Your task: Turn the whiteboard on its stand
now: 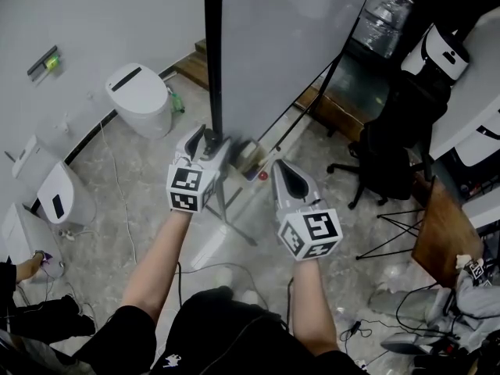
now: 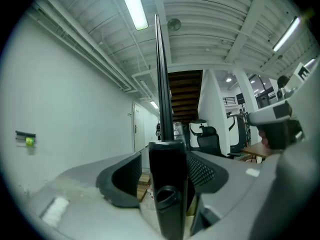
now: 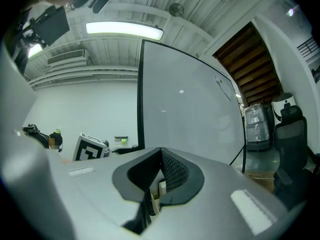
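The whiteboard stands upright on its stand, its black side frame running down toward me. My left gripper is open around the lower end of that frame. In the left gripper view the black frame bar stands between the pads, with a gap showing on its left side. My right gripper hovers just right of the board's bottom corner, shut on nothing. In the right gripper view the whiteboard's pale face fills the middle, beyond the closed right gripper.
The stand's metal legs spread over the stone floor below my grippers. A white rounded unit and white boxes sit by the left wall. A black office chair and a wooden desk stand at right. Cables trail over the floor.
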Demonstrator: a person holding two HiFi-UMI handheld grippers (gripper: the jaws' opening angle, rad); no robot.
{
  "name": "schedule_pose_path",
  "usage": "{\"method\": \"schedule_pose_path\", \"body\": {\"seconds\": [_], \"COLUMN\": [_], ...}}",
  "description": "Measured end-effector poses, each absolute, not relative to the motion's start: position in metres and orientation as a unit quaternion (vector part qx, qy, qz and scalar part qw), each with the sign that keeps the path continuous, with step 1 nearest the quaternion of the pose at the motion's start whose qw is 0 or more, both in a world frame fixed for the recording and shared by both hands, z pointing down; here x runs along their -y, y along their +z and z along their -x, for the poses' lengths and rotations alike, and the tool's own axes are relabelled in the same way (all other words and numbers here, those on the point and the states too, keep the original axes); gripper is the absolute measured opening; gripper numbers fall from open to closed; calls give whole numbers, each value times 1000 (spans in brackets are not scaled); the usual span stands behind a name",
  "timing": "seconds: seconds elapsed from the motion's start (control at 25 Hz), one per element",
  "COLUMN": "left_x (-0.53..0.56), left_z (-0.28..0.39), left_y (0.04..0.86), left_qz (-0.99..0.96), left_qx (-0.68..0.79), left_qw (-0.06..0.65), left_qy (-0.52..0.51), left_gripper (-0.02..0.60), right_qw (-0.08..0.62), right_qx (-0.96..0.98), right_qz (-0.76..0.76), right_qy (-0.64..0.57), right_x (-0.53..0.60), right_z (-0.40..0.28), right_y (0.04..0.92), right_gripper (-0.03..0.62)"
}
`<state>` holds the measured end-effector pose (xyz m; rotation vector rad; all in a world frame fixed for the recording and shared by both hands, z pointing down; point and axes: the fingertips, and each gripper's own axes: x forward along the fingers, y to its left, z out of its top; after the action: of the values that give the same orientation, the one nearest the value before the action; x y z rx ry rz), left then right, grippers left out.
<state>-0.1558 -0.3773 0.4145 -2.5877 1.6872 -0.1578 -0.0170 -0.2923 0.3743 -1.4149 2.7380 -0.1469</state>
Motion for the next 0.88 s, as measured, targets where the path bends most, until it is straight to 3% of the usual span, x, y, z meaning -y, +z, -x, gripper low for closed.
{"method": "schedule_pose_path", "body": {"seconds": [0.44, 0.6, 0.88], "left_x": [377, 379, 379], "left_z": [151, 147, 150], "left_y": [406, 415, 413], "left_qz": [847, 844, 843], "left_qx": [-529, -534, -535], "left_qw": [28, 28, 11], "left_qy": [-32, -47, -43], "left_gripper": [255, 198, 187], "right_qw": [30, 31, 32], "right_qx": [-878, -880, -880], "right_qz": [475, 472, 471], "right_qy": [-47, -49, -50], "right_x": [302, 300, 292], "right_z": [20, 15, 1], "right_y": [377, 377, 374], "right_gripper": [5, 5, 5]}}
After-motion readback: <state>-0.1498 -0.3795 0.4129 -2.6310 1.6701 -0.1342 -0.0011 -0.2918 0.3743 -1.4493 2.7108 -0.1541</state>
